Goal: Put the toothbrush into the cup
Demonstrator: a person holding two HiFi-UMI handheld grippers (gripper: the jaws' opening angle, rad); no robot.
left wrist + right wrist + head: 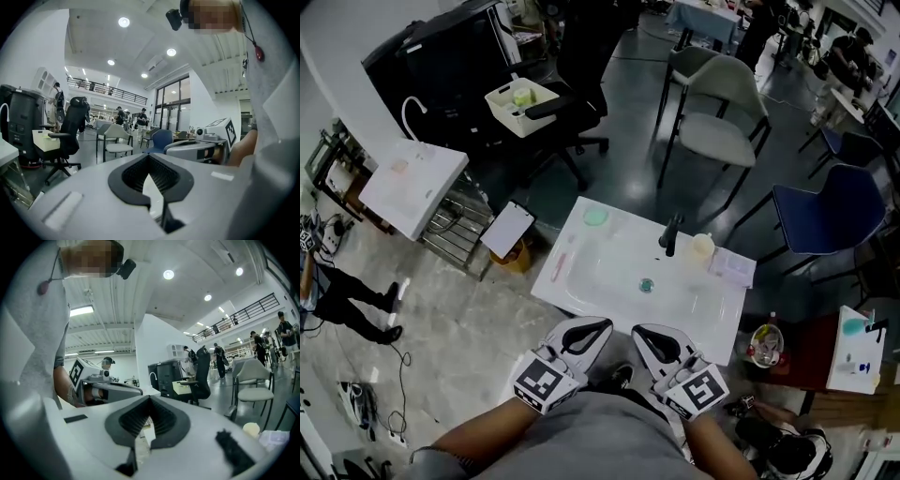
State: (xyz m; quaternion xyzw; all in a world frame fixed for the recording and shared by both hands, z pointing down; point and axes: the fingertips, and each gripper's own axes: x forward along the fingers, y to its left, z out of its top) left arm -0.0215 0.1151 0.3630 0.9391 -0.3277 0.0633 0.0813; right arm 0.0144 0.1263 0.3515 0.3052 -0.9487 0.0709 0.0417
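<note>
A white washbasin top (609, 281) lies below me in the head view. On its left rim lies a thin pinkish toothbrush (561, 265), faint and small. A cream cup (701, 247) stands at the back right beside the black tap (671, 234). My left gripper (586, 330) and right gripper (649, 335) hover side by side over the basin's near edge, both shut and holding nothing. The left gripper view shows its jaws (149, 158) closed tip to tip. In the right gripper view the jaws (150, 400) are closed too, with the cup (251, 429) and tap (230, 451) at lower right.
A green dish (596, 216) sits at the basin's back left. A white board (508, 228) leans at its left, with a second basin (411, 187) beyond. Grey chairs (717, 122), a blue chair (830, 216) and a black office chair (572, 103) stand behind. A red stool (787, 352) is at right.
</note>
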